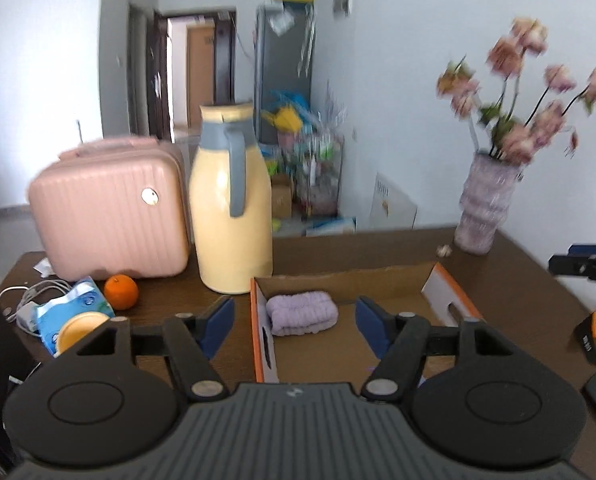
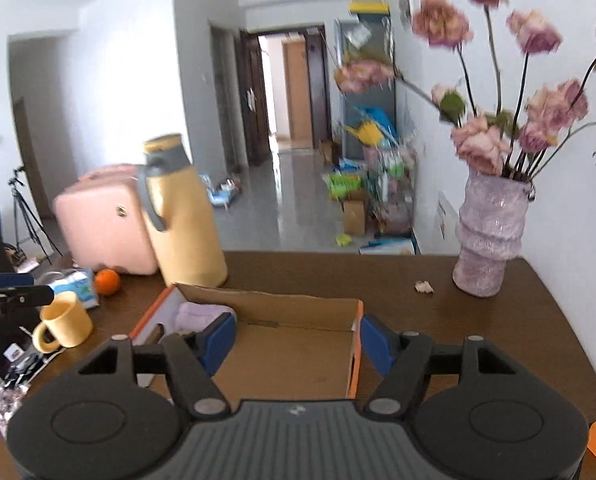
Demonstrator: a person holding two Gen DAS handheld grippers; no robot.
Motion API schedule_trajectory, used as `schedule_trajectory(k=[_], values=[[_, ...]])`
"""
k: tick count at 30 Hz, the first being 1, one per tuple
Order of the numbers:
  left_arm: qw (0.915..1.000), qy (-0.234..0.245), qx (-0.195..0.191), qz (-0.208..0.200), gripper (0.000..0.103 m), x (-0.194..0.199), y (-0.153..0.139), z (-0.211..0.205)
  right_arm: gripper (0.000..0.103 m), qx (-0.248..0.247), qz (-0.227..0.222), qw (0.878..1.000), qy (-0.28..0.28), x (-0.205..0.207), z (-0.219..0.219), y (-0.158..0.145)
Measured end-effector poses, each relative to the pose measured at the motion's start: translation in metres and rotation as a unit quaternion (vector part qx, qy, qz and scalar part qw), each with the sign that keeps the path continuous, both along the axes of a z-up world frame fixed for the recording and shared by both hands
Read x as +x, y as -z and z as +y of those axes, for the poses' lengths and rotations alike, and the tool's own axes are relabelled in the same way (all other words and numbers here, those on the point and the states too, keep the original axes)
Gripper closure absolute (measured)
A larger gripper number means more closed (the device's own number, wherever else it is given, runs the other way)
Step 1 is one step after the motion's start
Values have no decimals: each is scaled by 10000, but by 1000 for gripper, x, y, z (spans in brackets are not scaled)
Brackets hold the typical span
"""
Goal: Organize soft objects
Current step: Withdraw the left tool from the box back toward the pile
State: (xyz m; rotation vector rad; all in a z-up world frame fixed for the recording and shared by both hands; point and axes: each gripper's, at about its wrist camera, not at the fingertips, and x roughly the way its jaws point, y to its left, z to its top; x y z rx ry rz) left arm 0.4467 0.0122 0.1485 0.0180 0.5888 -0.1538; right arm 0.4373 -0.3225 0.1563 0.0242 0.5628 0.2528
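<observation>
A folded lilac towel [image 1: 302, 314] lies in the far left corner of an open cardboard box [image 1: 450, 292] with orange-and-white sides, on the brown table. My left gripper [image 1: 294, 326] hangs above the box's near left part, jaws wide apart and nothing between them. In the right wrist view the same towel [image 2: 200, 316] shows partly behind the left finger, inside the box [image 2: 298, 306]. My right gripper [image 2: 296, 342] is open over the box and holds nothing. The right gripper's tip [image 1: 586, 266] shows at the left wrist view's right edge.
Behind the box stand a yellow thermos jug [image 1: 232, 200], a pink case [image 1: 110, 212] and an orange [image 1: 121, 291]. A tissue pack [image 1: 72, 308], a yellow mug [image 2: 64, 324] and cables lie at the left. A vase of pink flowers [image 2: 492, 236] stands at the back right by the wall.
</observation>
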Motion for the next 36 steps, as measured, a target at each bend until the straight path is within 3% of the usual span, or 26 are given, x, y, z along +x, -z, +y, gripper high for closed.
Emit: schedule_trajectory(k=[5, 12, 15, 18, 21, 25, 28, 36], values=[[9971, 183, -170, -720, 23, -88, 11, -3, 28, -16, -551, 9982, -230, -70, 3, 16], [9854, 142, 99, -1692, 8, -223, 61, -16, 21, -16, -995, 9945, -314, -185, 12, 68], [9825, 144, 227, -1846, 8, -268, 84, -18, 17, -52, -987, 9947, -290, -231, 20, 98], [9854, 140, 152, -1691, 6, -297, 107, -13, 17, -28, -962, 9951, -237, -271, 28, 124], [9888, 243, 41, -1472, 5, -315, 130, -7, 16, 198, -966, 9949, -196, -304, 31, 148], [9925, 237, 2, -1201, 6, -322, 164, 0, 16, -56, -935, 9954, -190, -325, 39, 170], [9949, 243, -164, -961, 6, -319, 177, 2, 16, -183, -956, 9951, -184, -330, 45, 178], [9961, 235, -162, -833, 7, -299, 190, -7, 17, -172, -884, 9957, -222, -308, 52, 183]])
